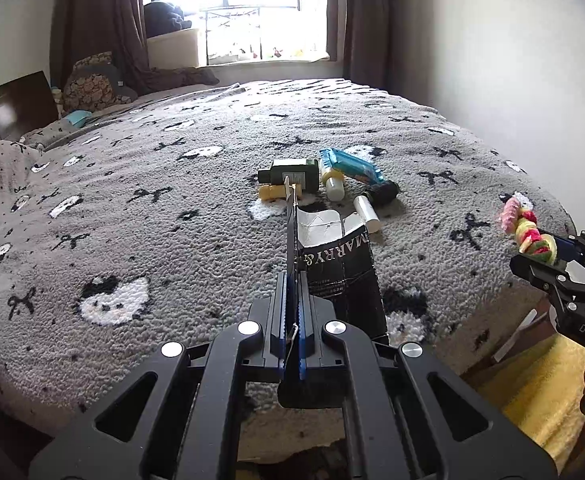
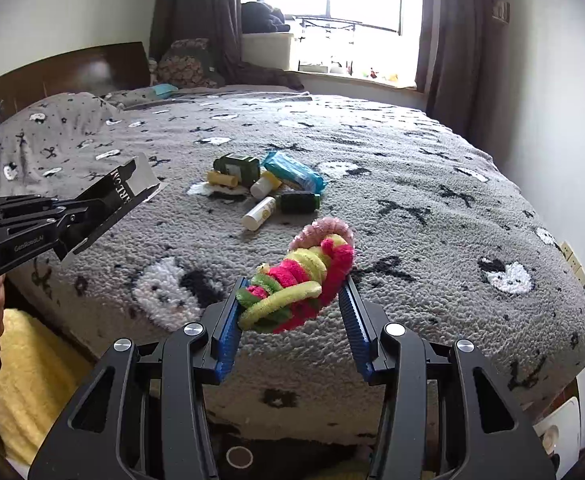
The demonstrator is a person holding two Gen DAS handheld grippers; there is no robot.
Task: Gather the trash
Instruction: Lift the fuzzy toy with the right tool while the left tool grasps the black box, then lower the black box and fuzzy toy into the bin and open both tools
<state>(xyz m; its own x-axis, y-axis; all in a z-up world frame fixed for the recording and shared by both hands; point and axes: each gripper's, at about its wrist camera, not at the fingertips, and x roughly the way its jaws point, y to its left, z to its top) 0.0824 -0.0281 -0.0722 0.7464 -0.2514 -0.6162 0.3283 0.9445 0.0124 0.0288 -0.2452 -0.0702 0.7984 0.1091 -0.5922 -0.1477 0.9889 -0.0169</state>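
My left gripper [image 1: 292, 278] is shut on a flattened black carton [image 1: 340, 268] with a white inside and white lettering, held above the bed. The right wrist view shows that gripper [image 2: 74, 220] and the carton [image 2: 128, 188] at the left. My right gripper [image 2: 294, 280] is shut on a fuzzy bundle of pink, yellow and green hair ties [image 2: 300, 276], lifted off the blanket; it also appears as the bundle [image 1: 526, 232] in the left wrist view. A pile lies mid-bed: a dark green bottle [image 1: 292, 174], a blue packet [image 1: 352, 164], a white tube [image 1: 366, 212], a black bottle [image 1: 384, 191].
The bed carries a grey fleece blanket [image 1: 152, 200] with bows and white faces. A dark wooden headboard [image 2: 72, 72] and pillows stand at the far left, a curtained window [image 1: 232, 8] behind. A white wall [image 1: 512, 60] runs along the right. A yellow rug [image 2: 32, 380] lies on the floor.
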